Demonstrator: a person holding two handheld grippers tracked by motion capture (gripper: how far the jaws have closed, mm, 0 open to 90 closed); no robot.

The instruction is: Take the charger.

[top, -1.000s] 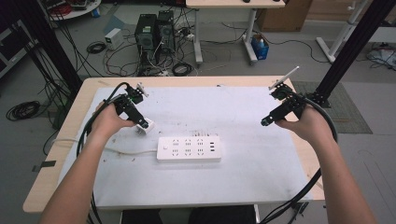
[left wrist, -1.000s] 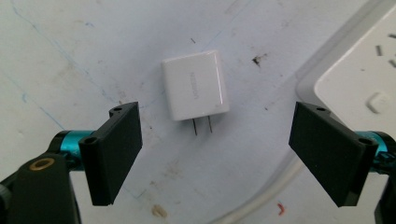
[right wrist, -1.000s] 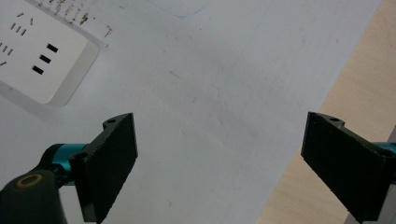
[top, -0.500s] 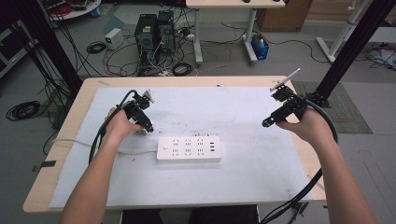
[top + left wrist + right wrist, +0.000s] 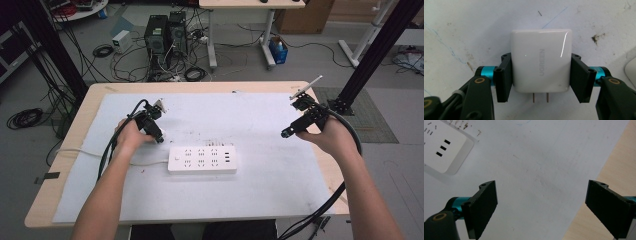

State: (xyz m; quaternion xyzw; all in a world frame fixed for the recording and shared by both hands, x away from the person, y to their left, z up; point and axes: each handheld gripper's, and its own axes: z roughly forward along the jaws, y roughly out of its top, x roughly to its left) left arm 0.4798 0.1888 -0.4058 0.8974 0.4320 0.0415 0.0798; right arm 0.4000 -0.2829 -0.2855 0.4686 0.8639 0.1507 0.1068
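Observation:
A white square charger (image 5: 540, 63) with two metal prongs lies flat on the white mat. My left gripper (image 5: 541, 75) is shut on it, one black pad pressing each side; its jaws have just been closing onto it. In the high view the left gripper (image 5: 158, 136) points down at the mat just left of the white power strip (image 5: 202, 159). Over the mat's right part, my right gripper (image 5: 287, 133) hangs open with nothing between its pads (image 5: 484, 207). The right gripper view catches a corner of the power strip (image 5: 441, 147).
The white mat (image 5: 260, 120) covers most of the wooden table (image 5: 200, 87). The strip's white cord (image 5: 75, 151) runs off to the left. Mat edge and bare wood (image 5: 614, 165) lie beside the right gripper. Computers and cables stand on the floor beyond.
My left hand has sunk to the mat and moved a little toward the power strip's left end. The right hand has kept still.

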